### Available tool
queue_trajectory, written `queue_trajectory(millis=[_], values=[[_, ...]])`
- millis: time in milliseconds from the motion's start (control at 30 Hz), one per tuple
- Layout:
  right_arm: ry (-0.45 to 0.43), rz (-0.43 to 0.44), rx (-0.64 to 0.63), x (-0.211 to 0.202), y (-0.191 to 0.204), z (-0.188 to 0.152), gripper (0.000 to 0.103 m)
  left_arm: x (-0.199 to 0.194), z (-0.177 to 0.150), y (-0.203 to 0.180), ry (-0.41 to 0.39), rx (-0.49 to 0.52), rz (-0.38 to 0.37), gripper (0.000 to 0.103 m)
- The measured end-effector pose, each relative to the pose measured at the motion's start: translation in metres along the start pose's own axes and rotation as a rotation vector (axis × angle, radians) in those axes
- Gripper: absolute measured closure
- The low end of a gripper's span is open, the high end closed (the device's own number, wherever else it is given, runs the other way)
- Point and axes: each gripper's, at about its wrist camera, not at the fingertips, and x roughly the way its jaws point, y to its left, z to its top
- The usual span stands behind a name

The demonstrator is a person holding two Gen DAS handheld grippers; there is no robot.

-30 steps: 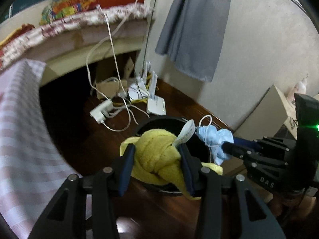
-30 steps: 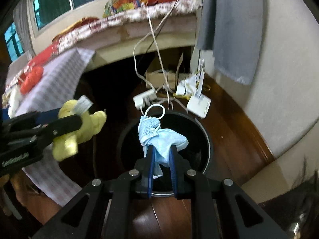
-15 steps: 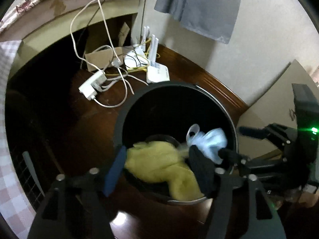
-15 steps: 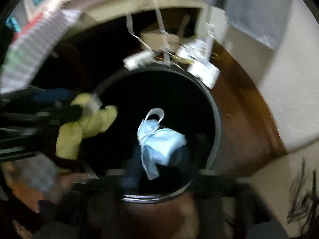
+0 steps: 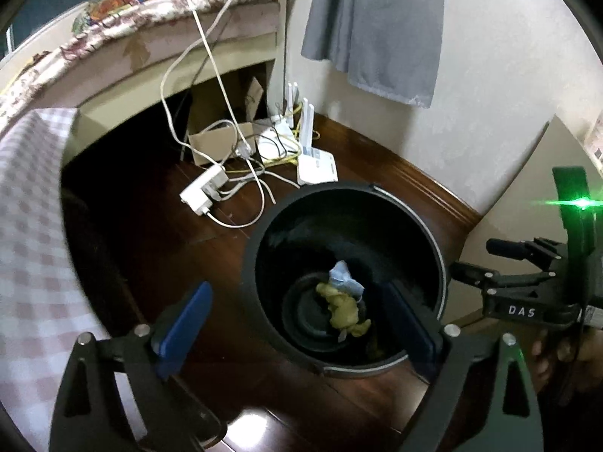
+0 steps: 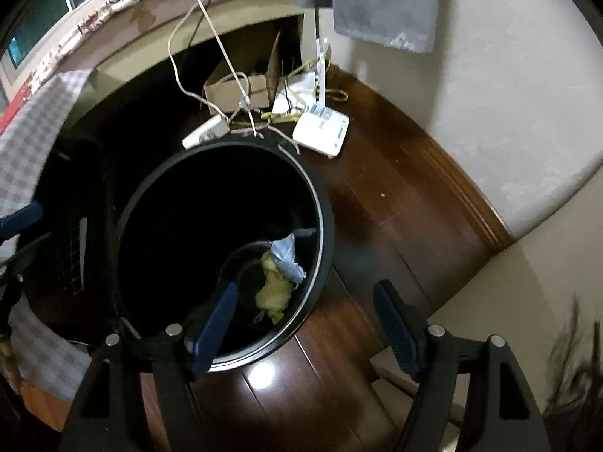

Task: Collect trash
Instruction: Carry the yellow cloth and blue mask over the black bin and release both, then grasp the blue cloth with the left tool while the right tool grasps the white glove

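While both claws, left gripper (image 5: 297, 324) and right gripper (image 6: 307, 320), are hanging released, having just been opening, the soft, light yellow cloth (image 5: 345, 310) and blue mask (image 5: 345, 282) are lying crumpled in the black bin (image 5: 439, 263); any fold looks pinchable.

The bin (image 5: 345, 367) stands on the floor (image 5: 158, 248). In it, at the bottom, lie the cloth (image 5: 345, 314) and the face mask (image 5: 345, 282), touching, the mask at 12 o'clock of the cloth. Beyond the bin's rim at 11 o'clock lies a power strip (image 5: 203, 192); at 12 o'clock a router (image 5: 316, 167), with a cardboard box (image 5: 218, 143) behind the strip under the bed (image 5: 211, 15). A garment (image 5: 377, 26) hangs on the wall at 1 o'clock.
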Motion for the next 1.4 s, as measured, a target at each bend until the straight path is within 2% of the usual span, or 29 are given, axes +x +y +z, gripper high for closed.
queue_trajectory(millis=[300,533,1000,1200,1400], values=[[-0.119,-0.017,0.01,-0.081,0.027,0.008,0.024,-0.073,0.0,0.019,-0.078,-0.052,0.064,0.006],[-0.208,0.06,-0.068,-0.127,0.088,0.014,0.023,-0.139,-0.008,0.058,-0.168,-0.144,0.131,0.006],[-0.3,0.207,-0.373,-0.174,0.242,0.017,0.022,-0.21,-0.062,0.153,-0.273,-0.351,0.332,0.006],[-0.316,0.258,-0.479,-0.175,0.295,0.013,0.022,-0.235,-0.091,0.194,-0.296,-0.427,0.446,0.007],[-0.313,0.304,-0.537,-0.168,0.336,0.011,0.022,-0.247,-0.114,0.23,-0.301,-0.481,0.524,0.01]])
